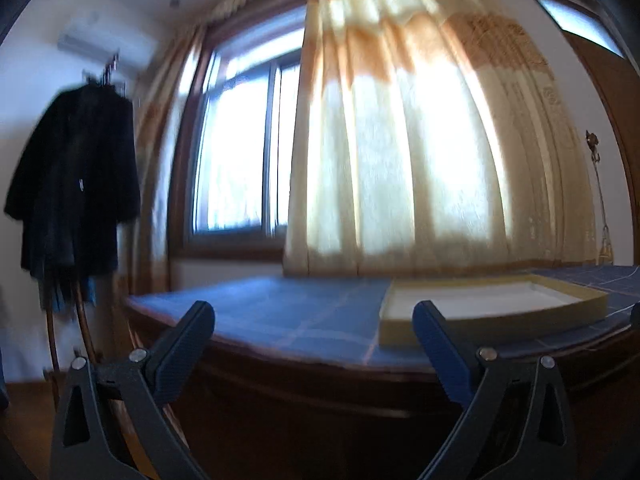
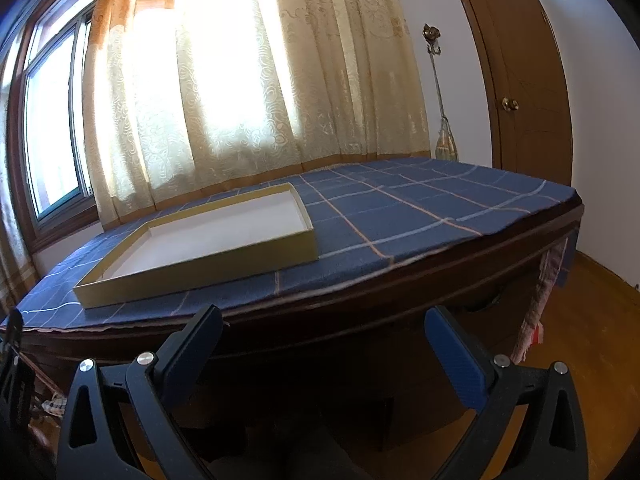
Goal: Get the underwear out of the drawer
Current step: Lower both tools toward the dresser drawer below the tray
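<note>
My left gripper [image 1: 314,344] is open, held level in front of the dark wooden table front [image 1: 320,392], with nothing between its fingers. My right gripper [image 2: 324,344] is also open and empty, a little below the table's front edge [image 2: 360,296]. A shallow yellow box with a white inside [image 2: 208,232] lies on the blue checked tablecloth [image 2: 420,208]; the same yellow box [image 1: 492,308] shows at the right of the left wrist view. No drawer and no underwear are visible in either view; the table front is in deep shadow.
A sunlit cream and orange curtain [image 2: 248,80] hangs behind the table beside a window [image 1: 240,152]. A dark coat [image 1: 76,184] hangs on a stand at the left. A brown door [image 2: 520,80] is at the right, and wooden floor [image 2: 592,320] lies beyond the table's right end.
</note>
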`<action>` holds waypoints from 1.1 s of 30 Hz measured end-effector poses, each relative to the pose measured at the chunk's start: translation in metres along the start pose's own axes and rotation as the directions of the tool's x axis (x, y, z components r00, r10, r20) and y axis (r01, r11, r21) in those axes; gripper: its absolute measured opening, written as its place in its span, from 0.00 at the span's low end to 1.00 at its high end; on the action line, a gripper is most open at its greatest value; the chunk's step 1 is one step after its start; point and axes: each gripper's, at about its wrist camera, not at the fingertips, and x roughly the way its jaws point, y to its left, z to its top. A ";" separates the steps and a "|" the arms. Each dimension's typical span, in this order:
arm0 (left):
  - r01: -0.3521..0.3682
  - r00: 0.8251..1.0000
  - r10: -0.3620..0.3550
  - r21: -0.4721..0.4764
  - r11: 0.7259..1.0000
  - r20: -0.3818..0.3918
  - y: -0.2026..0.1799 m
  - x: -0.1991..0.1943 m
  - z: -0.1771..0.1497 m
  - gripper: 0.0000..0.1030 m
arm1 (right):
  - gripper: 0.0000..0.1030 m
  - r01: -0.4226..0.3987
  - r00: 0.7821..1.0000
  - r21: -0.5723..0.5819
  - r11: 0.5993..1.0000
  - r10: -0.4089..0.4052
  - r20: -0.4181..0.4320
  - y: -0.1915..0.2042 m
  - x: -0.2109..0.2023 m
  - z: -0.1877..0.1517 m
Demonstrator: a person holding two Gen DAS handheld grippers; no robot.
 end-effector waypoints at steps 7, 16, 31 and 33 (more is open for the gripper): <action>-0.013 0.988 -0.002 0.096 0.995 0.155 -0.018 0.022 -0.014 0.99 | 0.99 -0.009 0.992 -0.016 1.000 0.011 0.129 0.012 0.001 0.010; 0.080 0.980 -0.105 0.151 0.985 0.166 -0.036 0.051 -0.036 1.00 | 0.99 0.011 0.980 -0.045 0.999 -0.002 0.200 0.032 0.012 0.022; 0.192 0.971 -0.199 0.066 0.979 0.130 -0.036 0.072 -0.054 1.00 | 0.99 0.048 0.981 -0.037 0.998 -0.040 0.189 0.026 0.050 0.026; 0.202 0.969 -0.208 0.059 0.978 0.135 -0.037 0.073 -0.054 1.00 | 0.99 0.054 0.983 -0.033 0.998 -0.047 0.176 0.024 0.053 0.026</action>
